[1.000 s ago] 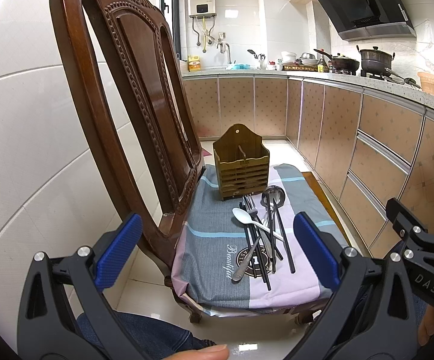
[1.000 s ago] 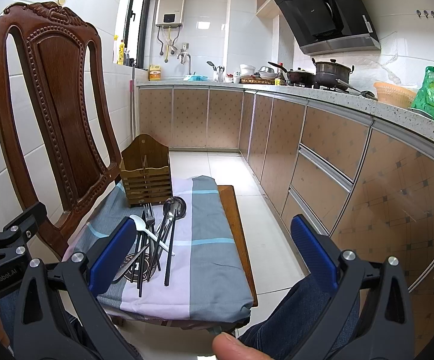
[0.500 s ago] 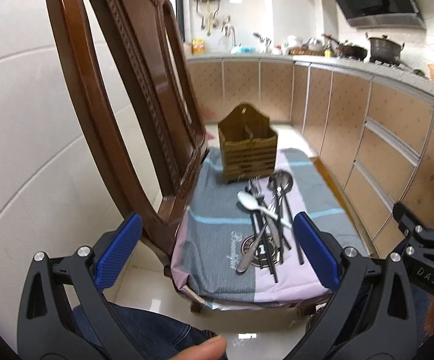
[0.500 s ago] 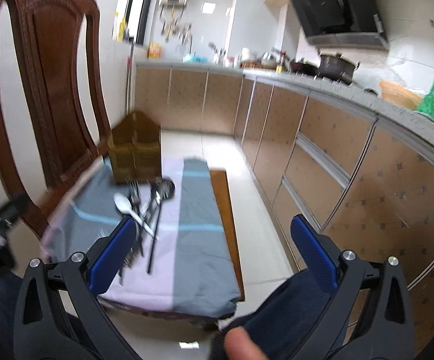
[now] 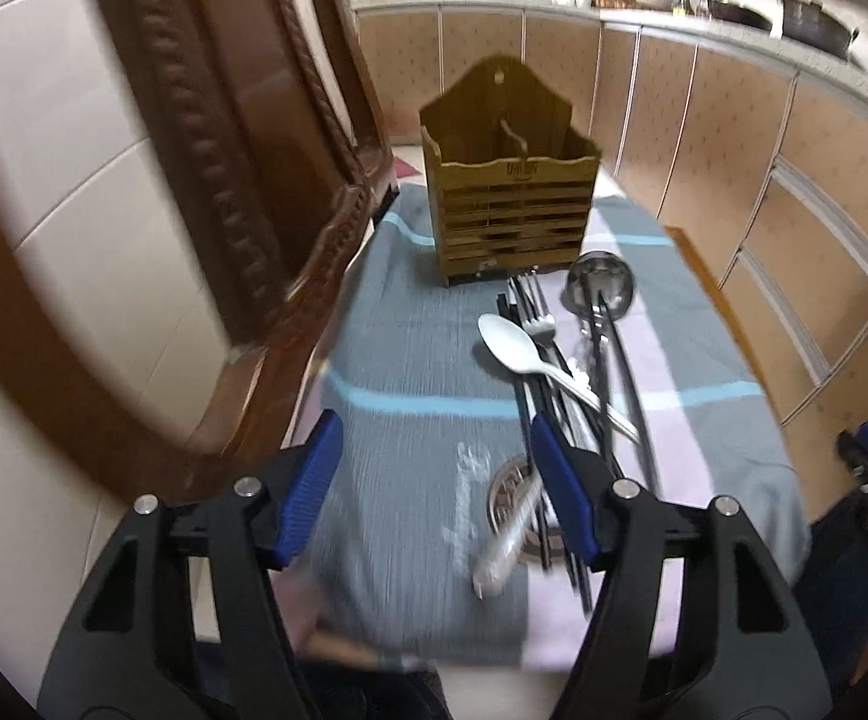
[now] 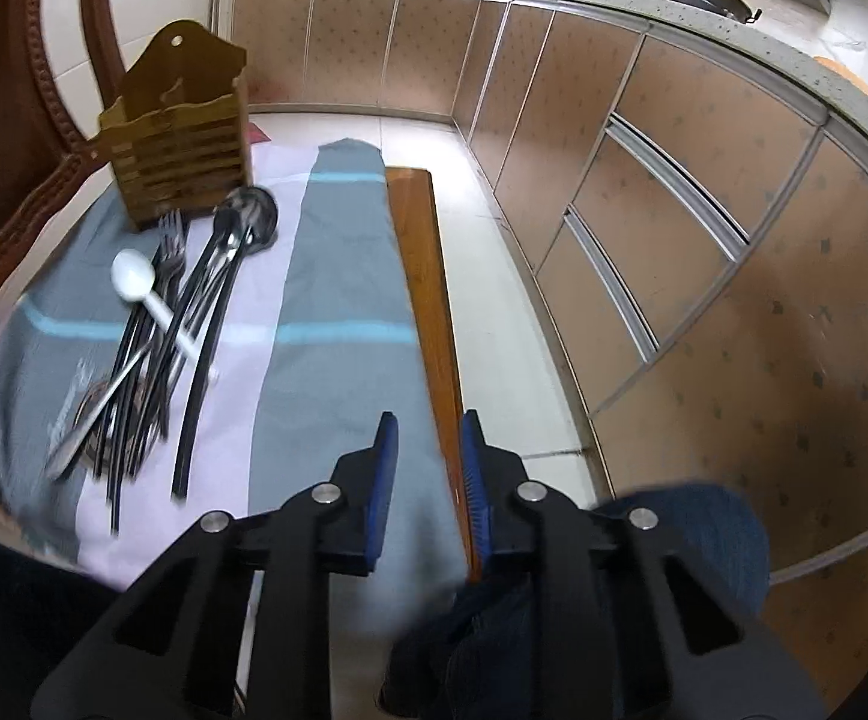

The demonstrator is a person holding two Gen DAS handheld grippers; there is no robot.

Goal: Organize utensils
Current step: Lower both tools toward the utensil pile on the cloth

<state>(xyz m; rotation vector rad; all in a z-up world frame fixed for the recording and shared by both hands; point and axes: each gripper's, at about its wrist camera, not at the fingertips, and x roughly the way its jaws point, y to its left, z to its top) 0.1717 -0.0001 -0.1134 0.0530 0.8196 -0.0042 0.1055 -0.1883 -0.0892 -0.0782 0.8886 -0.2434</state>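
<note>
Both tongs have just been closing with nothing between them: left tongs (image 5: 434, 486) half-wide, right tongs (image 6: 428, 468) narrow (utensils (image 5: 572, 372) piled before the wooden holder (image 5: 509, 204)).

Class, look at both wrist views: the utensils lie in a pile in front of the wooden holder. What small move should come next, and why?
Probably ease the left gripper right and down onto the white spoon, which lies on top of the pile. Both grippers' jaws have just been closing with nothing between them, and the right gripper hangs over bare cloth, away from the pile. The wooden holder looks empty.
</note>
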